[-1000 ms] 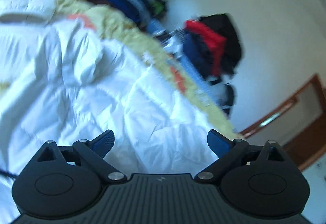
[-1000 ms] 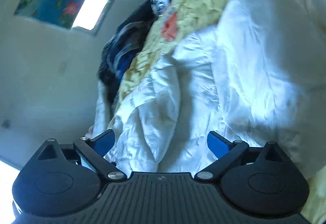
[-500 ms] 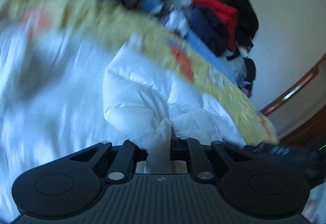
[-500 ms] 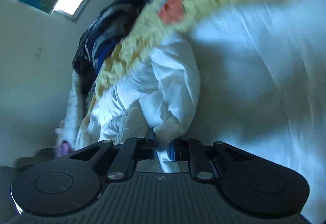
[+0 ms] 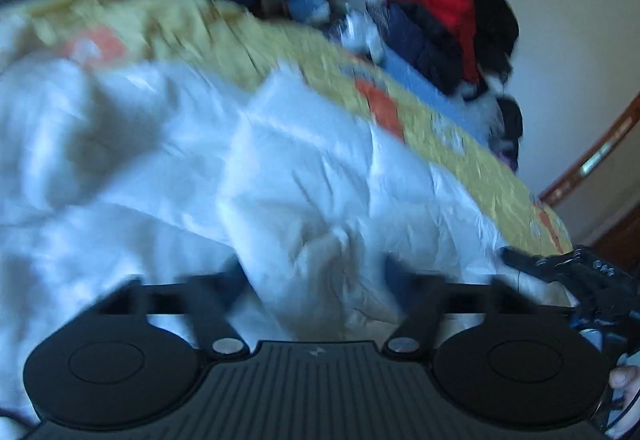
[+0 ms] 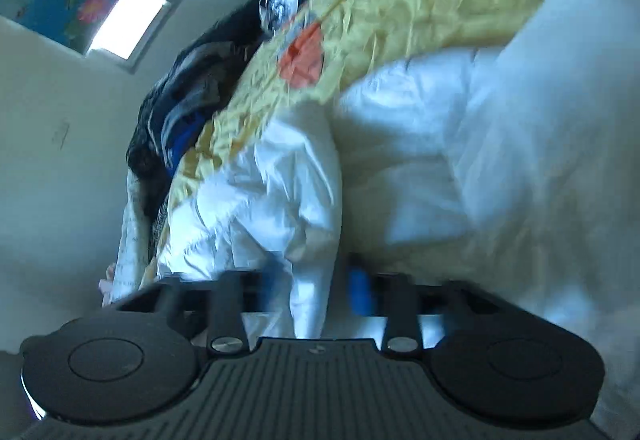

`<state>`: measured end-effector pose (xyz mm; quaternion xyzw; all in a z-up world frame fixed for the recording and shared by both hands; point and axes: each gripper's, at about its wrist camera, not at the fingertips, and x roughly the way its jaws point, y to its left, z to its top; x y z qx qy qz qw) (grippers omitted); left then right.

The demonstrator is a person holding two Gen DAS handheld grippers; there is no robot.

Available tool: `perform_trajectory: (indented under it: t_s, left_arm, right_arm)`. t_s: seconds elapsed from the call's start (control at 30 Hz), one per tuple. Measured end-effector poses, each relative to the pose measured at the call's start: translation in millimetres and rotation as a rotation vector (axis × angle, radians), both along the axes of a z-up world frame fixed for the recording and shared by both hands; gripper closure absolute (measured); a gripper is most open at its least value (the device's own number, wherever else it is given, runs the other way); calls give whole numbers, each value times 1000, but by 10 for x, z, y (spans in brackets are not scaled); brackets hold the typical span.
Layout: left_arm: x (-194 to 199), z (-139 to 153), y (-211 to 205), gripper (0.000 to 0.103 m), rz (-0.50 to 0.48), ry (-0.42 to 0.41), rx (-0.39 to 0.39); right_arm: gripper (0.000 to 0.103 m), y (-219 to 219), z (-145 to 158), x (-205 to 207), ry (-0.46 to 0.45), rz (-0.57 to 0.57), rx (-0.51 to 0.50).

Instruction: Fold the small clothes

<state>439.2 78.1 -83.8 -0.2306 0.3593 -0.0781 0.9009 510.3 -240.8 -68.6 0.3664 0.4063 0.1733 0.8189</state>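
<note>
With left gripper (image 5: 316, 280) and right gripper (image 6: 316, 284) both parted around bunched folds of the white garment (image 5: 280, 176) lying on the yellow bedspread (image 5: 200, 28), best laid flat, edges aligned, before smoothing.

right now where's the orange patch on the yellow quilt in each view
Left wrist view: the orange patch sits right of centre, upper half, above the white garment.
Right wrist view: the orange patch is upper centre-left.
Shared landmark: the yellow quilt bordering the white cloth; it may not be the same patch.
</note>
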Motion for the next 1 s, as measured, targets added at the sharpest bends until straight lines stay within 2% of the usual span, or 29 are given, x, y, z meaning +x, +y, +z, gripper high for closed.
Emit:
perform_trajectory:
  t_s: [0.03,0.1,0.17,0.23,0.3,0.37,0.43,0.47,0.57,0.67,0.73,0.77,0.83,0.93,1.0]
  left_arm:
    - [-123,95,54,20,32,-49,33]
    - [-295,269,69,20,103,-120,150]
    - [-350,385,-94,20,138,-223,274]
    - [-318,375,-386,20,86,-277,382]
    - [-203,263,-680,21,-1,-274,433]
    - [-84,92,-880,21,-73,-229,441]
    - [15,-122,-919,21,-107,-130,438]
    - [34,-216,-899,20,-102,-108,436]
    - [20,-348,-886,18,-124,-127,466]
    - [16,-360,-938,15,-124,-125,494]
    - [0,-368,-947,15,-122,-131,494]
    - [11,-368,-937,15,-121,-135,487]
    - [19,-366,-902,13,-120,-139,462]
    - [12,-363,-902,12,-120,-140,459]
    - [4,-363,-921,12,-118,-141,471]
  right_arm:
    - [43,-65,111,-76,-59,-41,-28]
    - [43,-119,377,-209,-201,-82,-108]
    - [43,-42,546,-178,-289,-59,-144]
    - [43,181,579,-17,-282,15,-142]
    - [42,492,490,232,-230,109,-162]
    - [43,786,311,457,-164,185,-246]
    - [44,901,84,597,-116,185,-331]
    - [45,870,-2,615,-110,176,-349]
    - [47,842,-169,629,-159,169,-325]
    - [45,1011,-210,473,-252,207,-445]
    - [44,1076,-144,420,-242,207,-484]
    - [44,1018,-68,364,-227,180,-467]
    - [42,849,123,16,-280,115,-401]
    - [32,333,300,-601,-398,-24,-333]
    - [20,-179,301,-995,-447,-141,-247]
